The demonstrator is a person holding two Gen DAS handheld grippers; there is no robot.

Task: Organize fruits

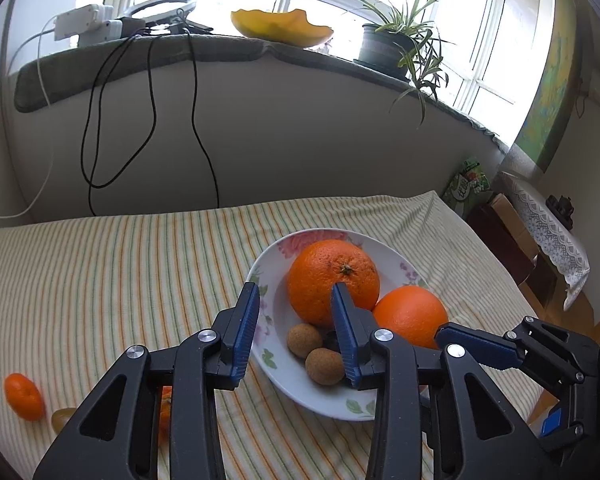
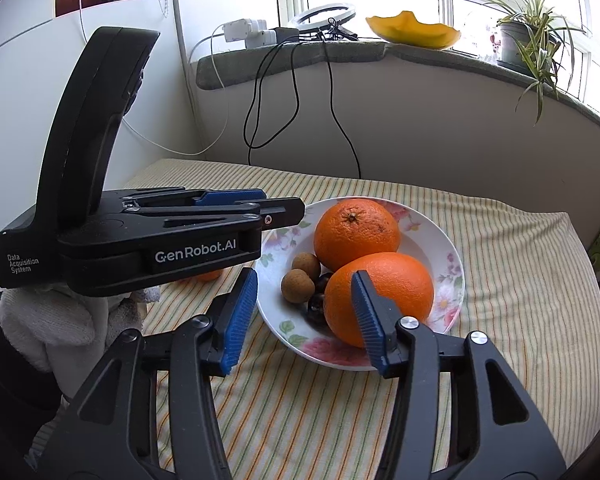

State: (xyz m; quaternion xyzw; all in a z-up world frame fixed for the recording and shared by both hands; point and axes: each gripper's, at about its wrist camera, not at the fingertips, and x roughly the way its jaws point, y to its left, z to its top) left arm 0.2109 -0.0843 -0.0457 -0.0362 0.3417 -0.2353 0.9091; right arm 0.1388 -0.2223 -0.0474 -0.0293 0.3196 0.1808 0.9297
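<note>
A white floral plate [image 1: 257, 270] [image 2: 457, 280] sits on the striped cloth. It holds a large orange [image 1: 332, 276] [image 2: 356, 232], a second orange [image 1: 410, 314] [image 2: 392, 288], two brown longans [image 1: 324, 366] [image 2: 298, 286] and a dark fruit [image 2: 318, 308]. My left gripper [image 1: 296, 296] [image 2: 294, 210] hovers open over the plate's near left side, with nothing between its pads. From the near right, my right gripper [image 2: 305, 280] [image 1: 444, 334] stands open in front of the second orange, not touching it. On the cloth to the left lies a small mandarin [image 1: 24, 396].
An orange fruit [image 1: 165, 410] shows partly behind my left gripper's finger, near a yellowish piece [image 1: 62, 418]. Black cables [image 1: 196, 120] hang from the windowsill, which bears power strips, a yellow rind [image 1: 280, 26] and a potted plant [image 1: 388, 46]. A gloved hand [image 2: 60, 320] holds the left gripper.
</note>
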